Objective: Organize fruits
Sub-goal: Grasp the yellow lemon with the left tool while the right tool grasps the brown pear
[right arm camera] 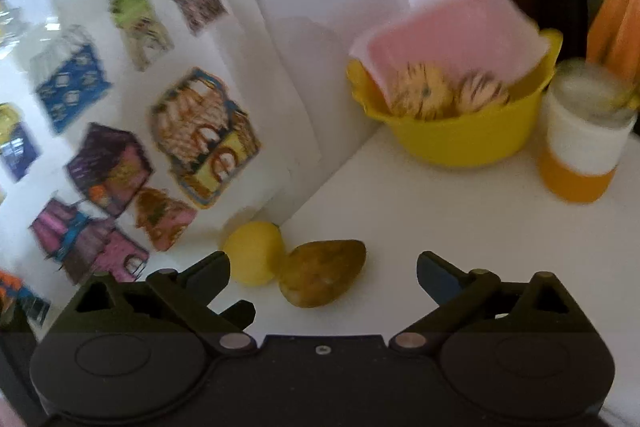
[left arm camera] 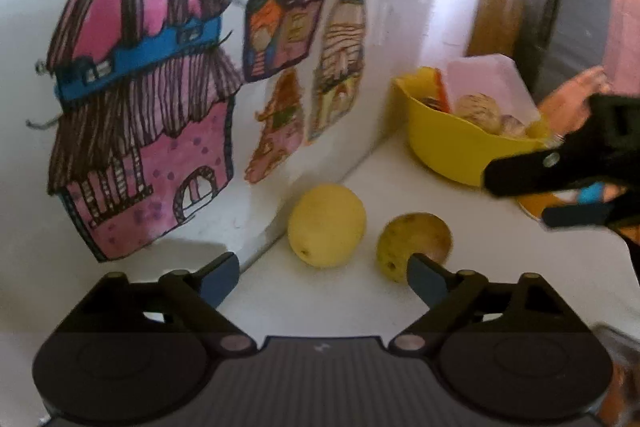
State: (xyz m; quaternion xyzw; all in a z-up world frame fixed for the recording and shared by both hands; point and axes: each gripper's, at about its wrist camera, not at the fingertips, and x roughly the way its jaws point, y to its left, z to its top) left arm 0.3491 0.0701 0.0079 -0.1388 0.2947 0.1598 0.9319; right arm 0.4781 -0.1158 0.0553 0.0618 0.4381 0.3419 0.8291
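Light: soft and even, bright on the white wall (left arm camera: pixel 360 99) ahead.
Shadows: faint, beneath the yellow fruit (left arm camera: pixel 327 225) ahead of the fingers.
Blur: strongest in the right wrist view; the pink lid (right arm camera: pixel 456 35) and jar (right arm camera: pixel 580 135) smear.
Distortion: fisheye bending, dark corners at every frame edge.

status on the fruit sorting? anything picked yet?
Done: the yellow plastic bowl already holds a couple of striped round fruits beside a pink container. In hand: nothing; the left gripper and right gripper are both open and empty. Left: the round yellow fruit and the brownish-green fruit sit on the white table by the wall.
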